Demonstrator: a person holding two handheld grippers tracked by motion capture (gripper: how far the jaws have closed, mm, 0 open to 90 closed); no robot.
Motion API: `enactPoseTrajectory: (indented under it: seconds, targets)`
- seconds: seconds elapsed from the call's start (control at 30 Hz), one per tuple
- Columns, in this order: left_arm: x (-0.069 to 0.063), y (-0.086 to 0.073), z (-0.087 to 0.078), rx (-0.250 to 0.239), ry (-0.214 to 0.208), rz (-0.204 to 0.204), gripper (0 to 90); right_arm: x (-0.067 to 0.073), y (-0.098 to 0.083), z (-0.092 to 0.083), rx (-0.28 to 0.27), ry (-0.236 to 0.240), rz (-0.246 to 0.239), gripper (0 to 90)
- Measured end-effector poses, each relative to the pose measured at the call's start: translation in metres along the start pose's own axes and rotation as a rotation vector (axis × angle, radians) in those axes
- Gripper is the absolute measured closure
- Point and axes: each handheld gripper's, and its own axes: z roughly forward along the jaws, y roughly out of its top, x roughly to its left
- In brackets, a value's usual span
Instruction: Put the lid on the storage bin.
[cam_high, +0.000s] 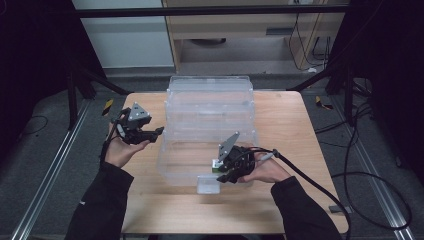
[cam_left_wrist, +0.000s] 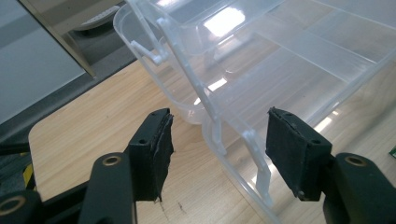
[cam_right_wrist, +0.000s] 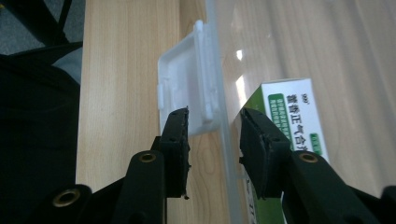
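In the right gripper view, the gripper (cam_right_wrist: 214, 140) is seen with its two black jaws set on either side of the clear wall of a box (cam_right_wrist: 224, 65), one outside and one inside, with gaps left to the wall. A white latch (cam_right_wrist: 187, 88) on the wall's outer face is met just beyond the outer jaw, above a wooden table (cam_right_wrist: 121, 60). A green-and-white carton (cam_right_wrist: 292, 112) is seen inside the box, beside the inner jaw.

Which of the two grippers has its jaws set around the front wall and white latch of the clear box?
The right gripper: its jaws straddle the clear box's front wall at the white latch. The left gripper hovers open beside the box's left side.
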Motion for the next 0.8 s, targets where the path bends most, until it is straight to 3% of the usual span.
enactPoseTrajectory:
  seconds: [0.3,0.5,0.8]
  targets:
    - [0.006,0.021,0.005,0.013,-0.021,0.081,39.5,-0.003,0.000,0.011,0.036,0.034,0.012,65.5]
    - [0.006,0.033,0.010,0.003,-0.045,0.098,39.5,-0.004,0.002,0.013,0.057,0.037,0.016,67.9]
    - [0.003,0.052,0.016,-0.004,-0.080,0.161,40.0,-0.006,0.004,0.016,0.074,0.049,0.013,69.7]
